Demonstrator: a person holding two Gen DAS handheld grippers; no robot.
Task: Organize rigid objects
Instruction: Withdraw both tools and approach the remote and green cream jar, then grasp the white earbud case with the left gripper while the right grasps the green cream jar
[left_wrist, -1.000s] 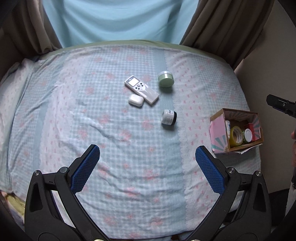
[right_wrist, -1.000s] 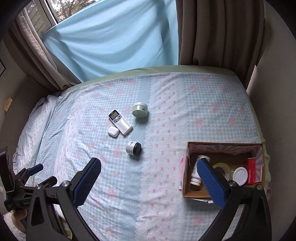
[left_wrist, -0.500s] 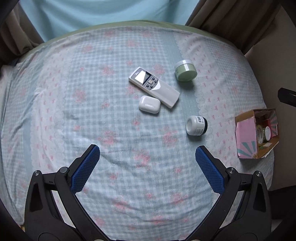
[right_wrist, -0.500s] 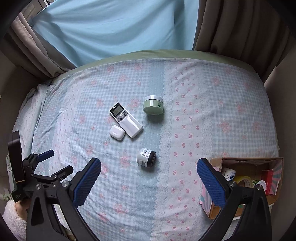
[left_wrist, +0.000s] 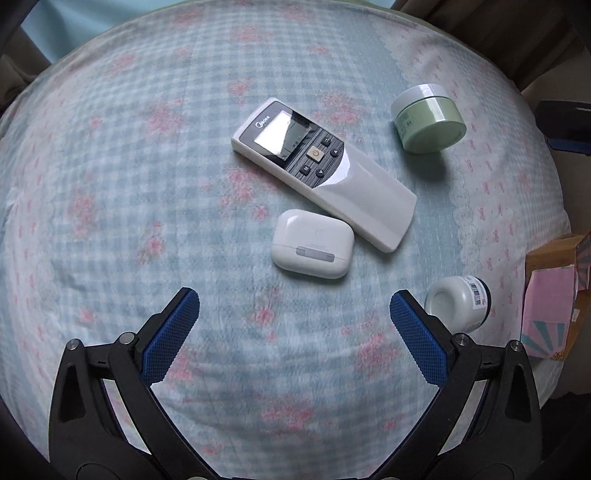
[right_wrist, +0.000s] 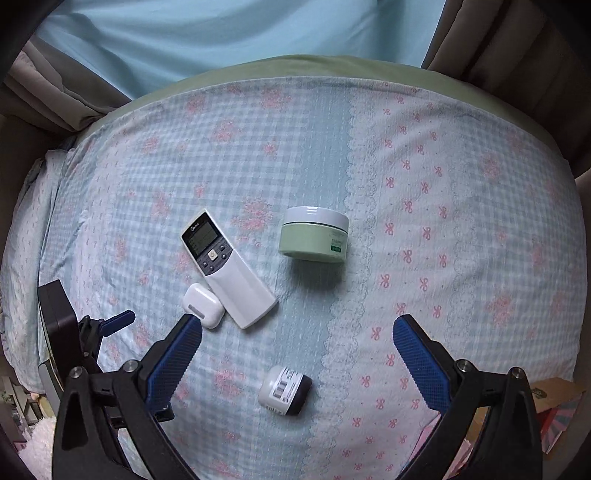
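A white remote control (left_wrist: 325, 173) (right_wrist: 229, 271) lies diagonally on the bed. A white earbud case (left_wrist: 312, 243) (right_wrist: 203, 306) lies against its near side. A green cream jar (left_wrist: 428, 120) (right_wrist: 314, 234) stands to the right. A small white jar with a black lid (left_wrist: 460, 304) (right_wrist: 284, 391) lies on its side. My left gripper (left_wrist: 293, 312) is open and empty, just short of the earbud case. My right gripper (right_wrist: 297, 339) is open and empty, above the small jar.
A cardboard box with a pink flap (left_wrist: 554, 295) (right_wrist: 554, 406) sits at the bed's right edge. The checked bedsheet (left_wrist: 147, 184) covers the bed. Curtains (right_wrist: 221, 33) hang behind. The left gripper's body (right_wrist: 74, 339) shows in the right wrist view.
Both grippers have moved forward and down toward the objects, which now look much larger. The box has slid toward the right edge of both views. Nothing on the bed moved.
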